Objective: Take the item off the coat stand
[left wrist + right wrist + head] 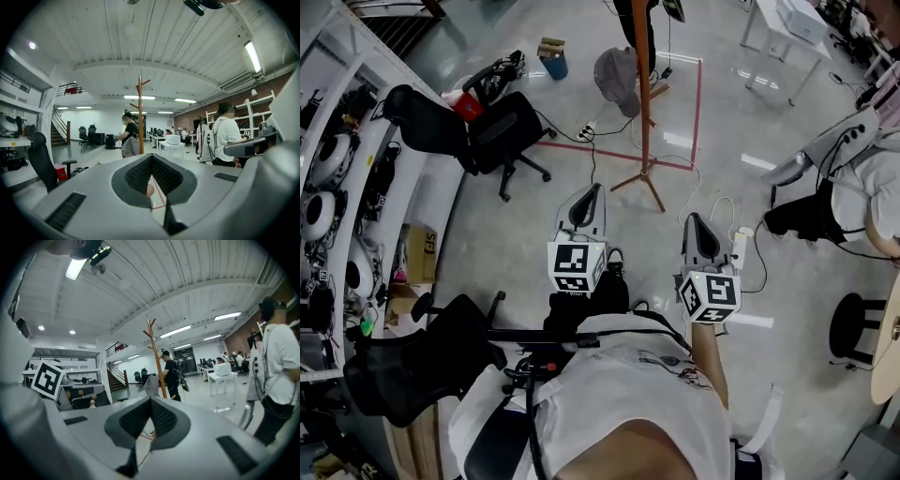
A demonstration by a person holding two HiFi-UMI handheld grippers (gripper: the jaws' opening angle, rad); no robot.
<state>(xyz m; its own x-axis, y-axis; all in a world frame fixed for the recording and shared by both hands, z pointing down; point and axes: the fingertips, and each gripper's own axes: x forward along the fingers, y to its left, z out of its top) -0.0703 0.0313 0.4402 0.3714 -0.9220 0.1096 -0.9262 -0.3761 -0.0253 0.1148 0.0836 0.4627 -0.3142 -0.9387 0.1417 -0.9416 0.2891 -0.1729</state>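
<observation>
A wooden coat stand (645, 94) rises from the shiny floor ahead of me, inside a square of red tape. A grey bag (617, 80) hangs on its left side. My left gripper (586, 208) and right gripper (698, 236) are side by side, well short of the stand's feet, both shut and holding nothing. The left gripper view has the stand (140, 115) and the bag (131, 146) far beyond the left gripper (152, 161). The right gripper view shows the stand (157, 357) and the bag (151, 385) past the right gripper (150, 401).
A black office chair (502, 131) stands left of the stand, with a cable and power strip (586, 131) on the floor between. A person (169, 373) stands just behind the stand. Shelving (337, 187) lines the left; another person (853, 187) and a stool (853, 328) are at right.
</observation>
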